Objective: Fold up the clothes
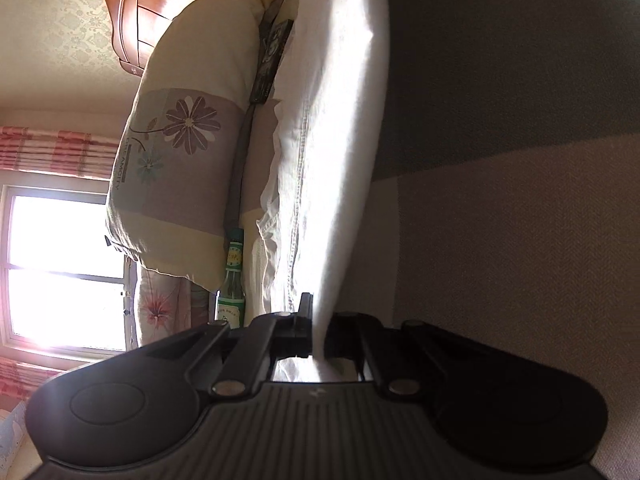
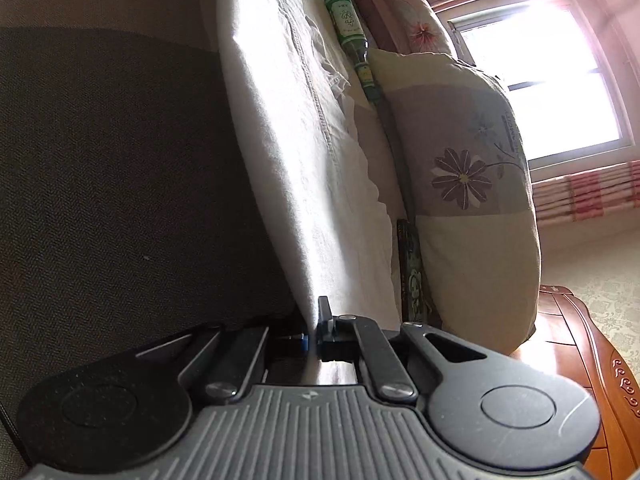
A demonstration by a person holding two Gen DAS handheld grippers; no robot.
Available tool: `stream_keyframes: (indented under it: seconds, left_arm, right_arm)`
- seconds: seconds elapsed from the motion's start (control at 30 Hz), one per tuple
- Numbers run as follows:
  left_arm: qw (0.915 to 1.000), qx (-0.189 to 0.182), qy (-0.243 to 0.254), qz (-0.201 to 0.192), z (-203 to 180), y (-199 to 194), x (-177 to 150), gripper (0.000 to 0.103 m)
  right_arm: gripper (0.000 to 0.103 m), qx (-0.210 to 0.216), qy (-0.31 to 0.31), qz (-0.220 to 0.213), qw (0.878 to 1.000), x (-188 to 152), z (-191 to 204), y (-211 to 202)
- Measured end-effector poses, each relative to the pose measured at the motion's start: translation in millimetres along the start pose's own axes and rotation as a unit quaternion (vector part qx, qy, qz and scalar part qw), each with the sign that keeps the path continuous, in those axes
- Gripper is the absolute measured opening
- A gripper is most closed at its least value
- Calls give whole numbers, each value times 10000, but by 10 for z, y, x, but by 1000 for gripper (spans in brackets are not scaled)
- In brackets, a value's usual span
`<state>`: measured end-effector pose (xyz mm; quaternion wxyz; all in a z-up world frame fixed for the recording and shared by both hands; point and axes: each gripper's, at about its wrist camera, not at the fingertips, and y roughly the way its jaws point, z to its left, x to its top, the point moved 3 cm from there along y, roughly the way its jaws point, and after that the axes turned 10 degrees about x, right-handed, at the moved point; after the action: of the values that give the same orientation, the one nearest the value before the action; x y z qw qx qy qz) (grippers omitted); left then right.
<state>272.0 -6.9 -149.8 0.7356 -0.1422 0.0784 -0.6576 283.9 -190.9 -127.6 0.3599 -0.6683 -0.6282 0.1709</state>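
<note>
A white garment (image 1: 332,140) with a stitched seam stretches as a taut band away from my left gripper (image 1: 318,320), which is shut on its near edge. In the right wrist view the same white garment (image 2: 304,168) runs up from my right gripper (image 2: 314,320), also shut on the cloth's edge. The cloth hangs just above a bed cover with a dark band (image 1: 500,60) and a beige part (image 1: 520,260). Both views are turned sideways.
A cream pillow with a purple flower (image 1: 180,152) (image 2: 468,184) lies beyond the garment. Beside it are a green glass bottle (image 1: 232,292) (image 2: 352,36) and a dark patterned flat object (image 1: 274,56) (image 2: 414,268). A wooden headboard (image 1: 160,8) (image 2: 580,340) and a bright window (image 1: 60,272) (image 2: 560,80) stand behind.
</note>
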Motion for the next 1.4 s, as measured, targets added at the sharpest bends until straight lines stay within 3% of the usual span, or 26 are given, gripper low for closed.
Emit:
stream_keyframes:
  seconds: [0.17, 0.4, 0.73, 0.83, 0.97, 1.07, 1.13, 1.17, 1.2, 1.23, 1.3, 1.4]
  left_arm:
    - [9999, -150, 15, -34, -33, -368, -7, 0]
    - [9993, -338, 135, -107, -120, -1113, -12, 0]
    - [9975, -670, 218, -99, -564, -1983, -60, 0]
    - [9966, -814, 104, -55, -694, -2012, -66, 0]
    - [9915, -1295, -113, 83, -725, -2037, -102, 5]
    - [9817, -1871, -341, 20, -574, -2189, -186, 12]
    - [9735, -2158, -761, 20, -381, -2275, -271, 12]
    - [9691, -2213, -1091, 60, -250, -2281, -314, 12]
    - [9649, -2196, -1436, 122, -127, -2248, -349, 12]
    - [9603, -2131, -1789, 198, -9, -2189, -378, 12]
    - [9488, -2012, -2409, 349, 123, -1994, -363, 12]
    - [9176, -2157, -3288, 585, 151, -1697, -316, 17]
  right_arm:
    - [6, 178, 50, -35, 9998, -13, 67, -255]
    - [6, 452, -51, -37, 9990, -110, 466, -877]
    - [7, 885, -120, 83, 9960, -252, 1120, -1338]
    - [8, 975, -139, 188, 9950, -274, 1264, -1288]
    - [17, 1260, -132, 387, 9912, -321, 1363, -1305]
    - [26, 1522, -18, 393, 9876, -377, 1283, -1483]
    - [41, 1659, 210, 228, 9857, -427, 1135, -1669]
    - [54, 1715, 460, 110, 9840, -451, 1026, -1753]
    - [66, 1758, 764, -4, 9815, -468, 941, -1828]
    - [71, 1786, 1146, -138, 9771, -478, 852, -1880]
    - [84, 1868, 2011, -318, 9611, -504, 705, -1808]
    - [86, 2043, 3331, -394, 9196, -523, 531, -1507]
